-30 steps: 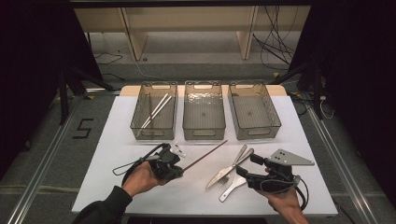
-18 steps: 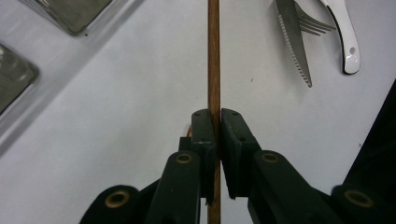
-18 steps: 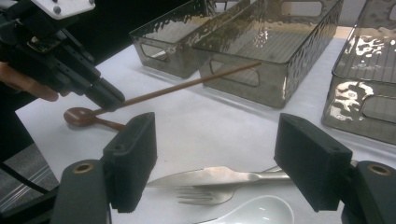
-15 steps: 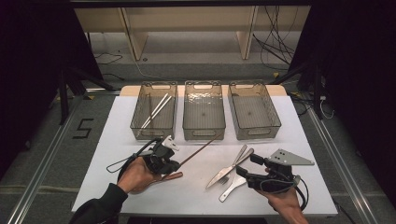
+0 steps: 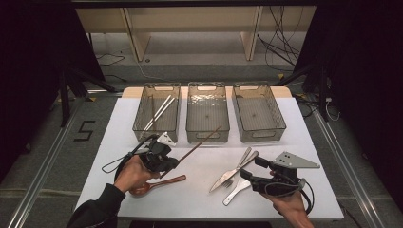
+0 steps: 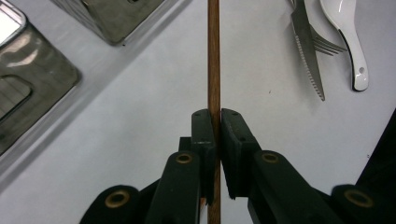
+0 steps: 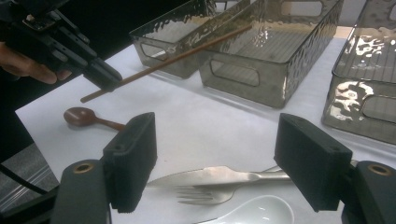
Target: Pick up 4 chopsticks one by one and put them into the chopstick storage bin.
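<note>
My left gripper (image 5: 171,164) is shut on a brown wooden chopstick (image 5: 199,144) near its lower end. The stick slants up off the table, with its far tip before the middle bin (image 5: 207,132). In the left gripper view the pads (image 6: 203,135) pinch the chopstick (image 6: 214,70). A brown wooden spoon (image 5: 157,183) lies just below that hand. My right gripper (image 5: 250,175) rests at the front right, open with nothing between its pads (image 7: 133,158). Just ahead of it lie a knife (image 7: 219,176), a fork (image 7: 205,195) and a white spoon (image 7: 252,212).
Three clear bins stand in a row at the back of the white table (image 5: 199,199). The left bin (image 5: 142,126) holds pale chopsticks (image 5: 159,113); the right bin (image 5: 280,124) looks empty. The knife (image 5: 228,175), fork and white spoon (image 5: 236,190) lie centre right.
My left gripper has risen a little with the brown chopstick, whose far tip now points higher toward the middle bin. The right gripper has stayed where it was.
</note>
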